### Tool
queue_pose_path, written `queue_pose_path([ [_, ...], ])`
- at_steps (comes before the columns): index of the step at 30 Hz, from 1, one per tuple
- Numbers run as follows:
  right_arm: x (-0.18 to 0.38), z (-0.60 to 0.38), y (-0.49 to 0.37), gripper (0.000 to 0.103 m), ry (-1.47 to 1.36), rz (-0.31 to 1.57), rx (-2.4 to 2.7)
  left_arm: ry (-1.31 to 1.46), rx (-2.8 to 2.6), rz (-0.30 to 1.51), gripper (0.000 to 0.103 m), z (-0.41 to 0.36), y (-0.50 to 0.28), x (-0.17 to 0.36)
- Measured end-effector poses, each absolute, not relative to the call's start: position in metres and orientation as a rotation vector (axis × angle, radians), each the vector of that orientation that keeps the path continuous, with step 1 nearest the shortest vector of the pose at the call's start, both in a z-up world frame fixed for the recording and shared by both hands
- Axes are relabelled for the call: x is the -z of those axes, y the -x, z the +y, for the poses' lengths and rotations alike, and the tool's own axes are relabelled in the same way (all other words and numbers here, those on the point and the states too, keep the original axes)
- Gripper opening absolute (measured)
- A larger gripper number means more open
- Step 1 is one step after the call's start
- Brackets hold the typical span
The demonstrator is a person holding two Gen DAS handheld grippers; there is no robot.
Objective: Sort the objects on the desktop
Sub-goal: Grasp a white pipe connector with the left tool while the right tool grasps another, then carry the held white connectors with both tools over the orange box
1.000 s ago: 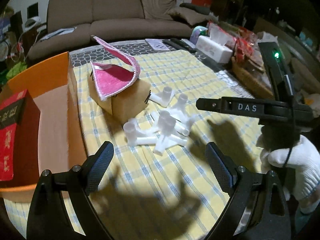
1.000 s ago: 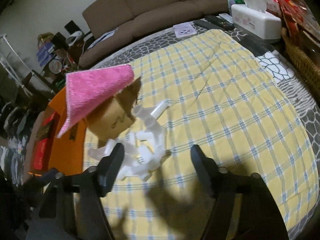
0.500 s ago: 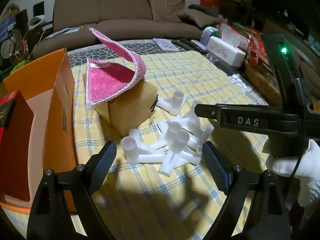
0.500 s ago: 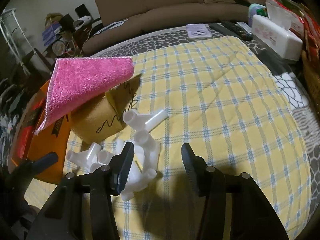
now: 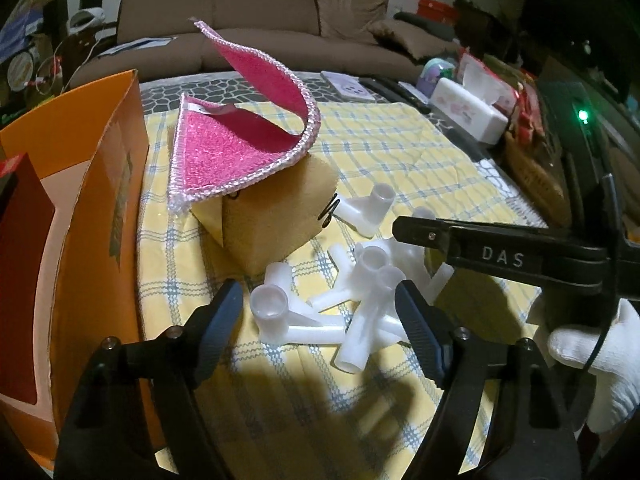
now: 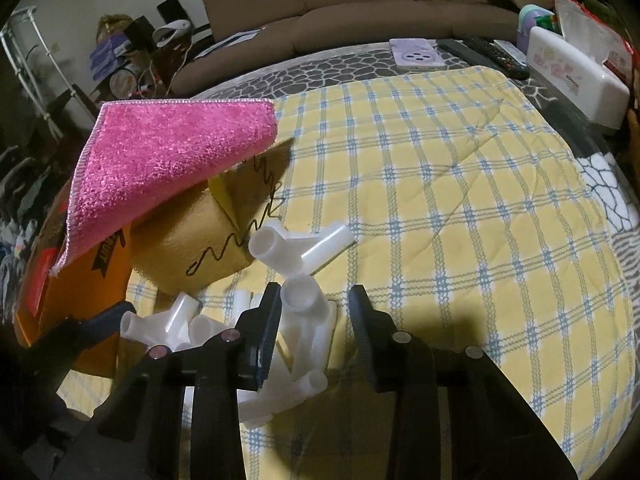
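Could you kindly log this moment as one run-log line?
left gripper: closing around white pipe connectors | right gripper: closing around a connector, no contact yet | pink cloth: on sponge

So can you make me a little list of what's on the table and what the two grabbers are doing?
surface: yellow checked cloth
pile: white plastic pipe connectors, heaped together
block: yellow sponge block, behind the pile
cloth: pink fuzzy cloth, draped on the block
box: orange cardboard box, open, beside the block
left gripper: jaws closing, either side of a connector, not gripping
right gripper: jaws closing, connector between them, not gripped
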State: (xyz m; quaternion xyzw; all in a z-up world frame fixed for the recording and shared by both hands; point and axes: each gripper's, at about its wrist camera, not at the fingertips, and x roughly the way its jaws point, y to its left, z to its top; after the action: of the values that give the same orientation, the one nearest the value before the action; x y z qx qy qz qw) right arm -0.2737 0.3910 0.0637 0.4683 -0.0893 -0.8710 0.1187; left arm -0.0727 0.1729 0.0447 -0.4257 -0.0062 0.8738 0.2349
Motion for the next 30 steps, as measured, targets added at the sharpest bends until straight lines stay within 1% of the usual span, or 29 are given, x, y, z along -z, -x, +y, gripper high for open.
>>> queue_pose_path([
  [2,-0.063,0.393,0.274,0.033,-1.364,-0.278,2.545,1.159,-2.399,-0.036,0.065,0.171,0.073,-0.045],
  [4,-0.064,0.394,0.273,0.030,-1.360,-0.292,2.546,1.139,-2.394,-0.049,0.061,0.169,0.070,-0.046],
  [6,-0.063,0.394,0.273,0.028,-1.354,-0.302,2.544,1.125,-2.396,-0.045,0.059,0.169,0.068,-0.046],
  [10,-0.064,0.393,0.272,0.027,-1.353,-0.301,2.545,1.118,-2.409,0.009,0.056,0.172,0.067,-0.043],
  [12,-0.064,0.392,0.273,0.027,-1.353,-0.292,2.549,1.119,-2.409,0.011,0.052,0.173,0.068,-0.041],
  [15,-0.063,0.389,0.273,0.027,-1.359,-0.278,2.548,1.140,-2.410,0.015,0.042,0.176,0.072,-0.036],
  [17,-0.062,0.388,0.274,0.027,-1.366,-0.268,2.544,1.155,-2.413,0.022,0.031,0.177,0.075,-0.032],
  [19,-0.061,0.386,0.274,0.027,-1.363,-0.246,2.550,1.157,-2.414,0.023,0.023,0.177,0.076,-0.031],
  [26,-0.066,0.380,0.272,0.026,-1.348,-0.156,2.585,1.159,-2.401,-0.031,0.022,0.175,0.077,-0.032],
  [30,-0.071,0.381,0.272,0.024,-1.336,-0.147,2.596,1.131,-2.400,-0.040,0.022,0.174,0.074,-0.043],
])
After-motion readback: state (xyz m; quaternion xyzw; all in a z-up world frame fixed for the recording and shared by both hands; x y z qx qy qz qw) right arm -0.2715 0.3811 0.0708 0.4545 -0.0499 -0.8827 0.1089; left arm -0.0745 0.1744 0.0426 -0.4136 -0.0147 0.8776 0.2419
